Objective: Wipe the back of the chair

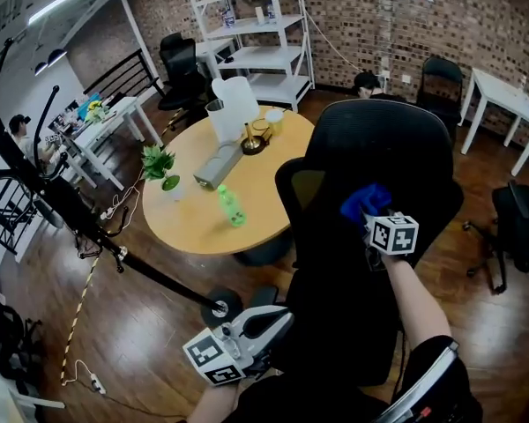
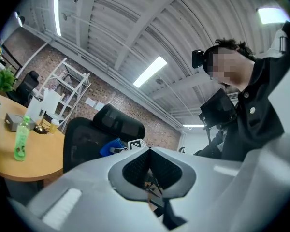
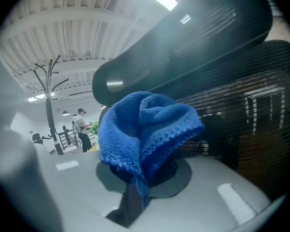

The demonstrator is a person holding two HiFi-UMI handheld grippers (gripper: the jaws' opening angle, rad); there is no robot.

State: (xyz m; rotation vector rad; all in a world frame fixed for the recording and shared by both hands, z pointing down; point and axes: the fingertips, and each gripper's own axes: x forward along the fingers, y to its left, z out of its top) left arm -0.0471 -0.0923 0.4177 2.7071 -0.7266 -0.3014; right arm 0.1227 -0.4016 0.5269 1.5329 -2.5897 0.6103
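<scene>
— What were the fingers of the right gripper doing?

— They were pinching a blue cloth. It was bunched up, and it bulged above and past the fingertips.

— And where was the chair back?

— Right in front of those fingertips. In the head view the cloth lay against the black mesh, about the upper middle of the back. It looked as if it touched. In the right gripper view the mesh filled the space to the right of the fingers, and the headrest curved overhead.

— What about the left gripper?

— It was low, close to the person's body and on the near side of the chair, well apart from the cloth. Its fingers were pressed together with nothing between them.

— What lay beyond its fingertips?

— The chair, up and to the left of them, with the blue cloth and the right gripper's marker cube showing against it.

— Was there anything else near?

— A round wooden table stood to the left of the right fingers, past the chair. On it a green bottle lay on its side, a potted plant stood near the far left edge, and a white jug stood at the far side. A white shelf unit stood against the brick wall beyond.
</scene>
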